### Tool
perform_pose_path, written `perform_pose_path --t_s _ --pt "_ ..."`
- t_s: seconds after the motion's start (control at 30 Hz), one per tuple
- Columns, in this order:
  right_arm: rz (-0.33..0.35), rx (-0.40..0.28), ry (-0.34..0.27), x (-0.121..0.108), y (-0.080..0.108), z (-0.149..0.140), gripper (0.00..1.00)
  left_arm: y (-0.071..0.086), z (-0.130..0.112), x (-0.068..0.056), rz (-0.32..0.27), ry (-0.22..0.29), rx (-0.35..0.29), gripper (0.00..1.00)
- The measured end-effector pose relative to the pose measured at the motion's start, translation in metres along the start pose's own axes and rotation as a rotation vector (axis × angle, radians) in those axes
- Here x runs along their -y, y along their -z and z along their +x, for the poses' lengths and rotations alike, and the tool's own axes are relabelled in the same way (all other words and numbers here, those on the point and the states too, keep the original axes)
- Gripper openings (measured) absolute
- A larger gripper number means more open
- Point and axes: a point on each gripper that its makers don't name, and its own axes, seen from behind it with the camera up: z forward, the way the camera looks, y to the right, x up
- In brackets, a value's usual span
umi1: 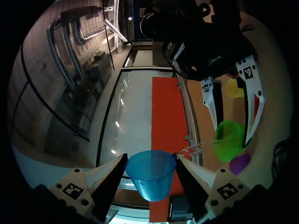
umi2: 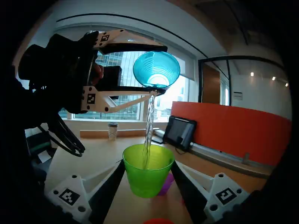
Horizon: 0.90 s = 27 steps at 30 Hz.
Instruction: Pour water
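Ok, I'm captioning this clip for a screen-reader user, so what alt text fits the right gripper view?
Water streams from a tilted blue cup, held up by the left gripper, down into a green cup gripped by the right gripper at a wooden table. Behind are a bright window and an orange partition.

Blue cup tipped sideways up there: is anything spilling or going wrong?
Nothing stands out. The blue cup, tilted in the left claw, sends its water stream straight into the upright green cup held by the right claw.
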Motion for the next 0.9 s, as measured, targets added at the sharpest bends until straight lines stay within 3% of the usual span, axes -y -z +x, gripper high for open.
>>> perform_pose_path --t_s 0.47,0.9 --pt "-0.008 -0.011 -0.009 -0.004 0.000 0.001 0.90 0.000 0.007 0.002 0.012 -0.078 -0.008 0.88" --pt "-0.011 -0.018 -0.011 -0.006 -0.001 0.004 0.90 -0.003 0.014 -0.006 0.017 -0.179 -0.022 0.88"
